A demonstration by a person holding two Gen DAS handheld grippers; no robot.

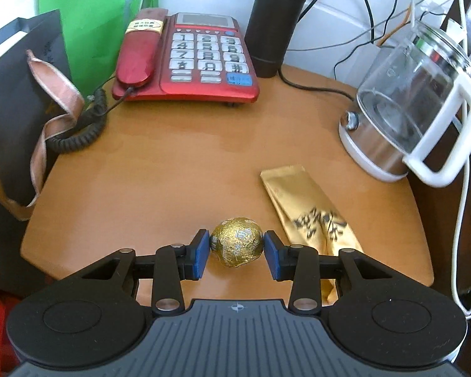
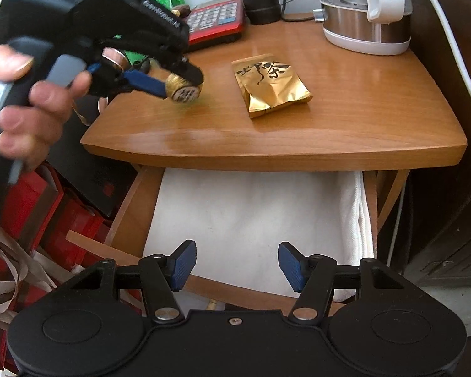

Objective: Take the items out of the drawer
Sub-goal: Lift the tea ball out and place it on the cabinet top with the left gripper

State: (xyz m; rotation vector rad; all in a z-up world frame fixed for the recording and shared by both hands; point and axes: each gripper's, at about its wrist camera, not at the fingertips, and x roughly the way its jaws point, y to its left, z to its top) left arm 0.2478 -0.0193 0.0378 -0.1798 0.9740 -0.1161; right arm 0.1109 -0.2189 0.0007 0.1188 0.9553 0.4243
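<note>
My left gripper (image 1: 237, 249) is shut on a gold foil ball (image 1: 237, 241) and holds it just above the wooden tabletop (image 1: 172, 172). In the right wrist view the left gripper (image 2: 180, 86) with the ball (image 2: 183, 91) hangs over the table's front left. A gold tea packet (image 1: 311, 216) lies flat on the table to its right, also seen in the right wrist view (image 2: 268, 86). My right gripper (image 2: 235, 262) is open and empty above the open drawer (image 2: 135, 207), which holds a white cloth (image 2: 251, 220).
A red telephone (image 1: 185, 56), a black flask (image 1: 276, 22) and a glass kettle (image 1: 411, 103) stand at the back of the table. A dark gift bag (image 1: 12, 110) and a green bag (image 1: 94, 15) stand at the left. Red boxes (image 2: 47, 220) sit left of the drawer.
</note>
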